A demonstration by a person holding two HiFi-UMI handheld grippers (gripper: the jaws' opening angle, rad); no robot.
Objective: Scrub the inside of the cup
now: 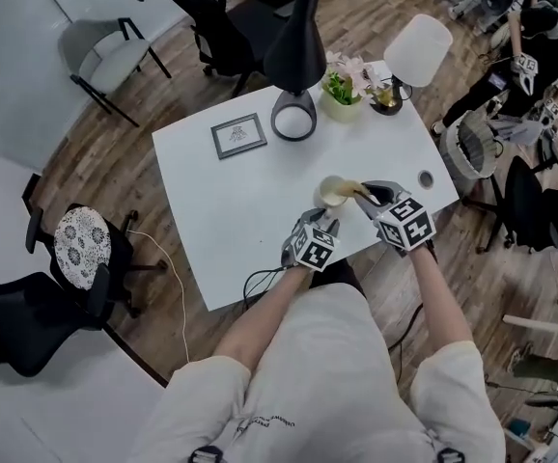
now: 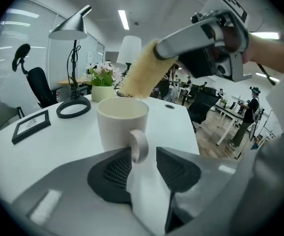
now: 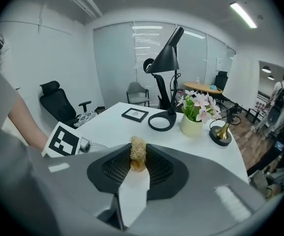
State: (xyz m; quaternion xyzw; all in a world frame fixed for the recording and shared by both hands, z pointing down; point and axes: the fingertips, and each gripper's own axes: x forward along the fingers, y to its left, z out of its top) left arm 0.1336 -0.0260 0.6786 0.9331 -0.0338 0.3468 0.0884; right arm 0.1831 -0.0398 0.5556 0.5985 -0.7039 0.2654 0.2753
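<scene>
You are holding the right gripper clamped on a loofah scrubber, whose lower end is meeting the far rim of the white cup. The cup is standing upright on the desk, at centre frame in the left gripper view. The left gripper is sitting narrowly apart around the cup handle, touching it on one side only.

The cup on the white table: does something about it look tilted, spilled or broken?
Nothing stands out. The cup stands upright on the table, its handle between the parted jaws of the left claw. The right claw grips a scrubber slanting down to the rim. No spill shows.
</scene>
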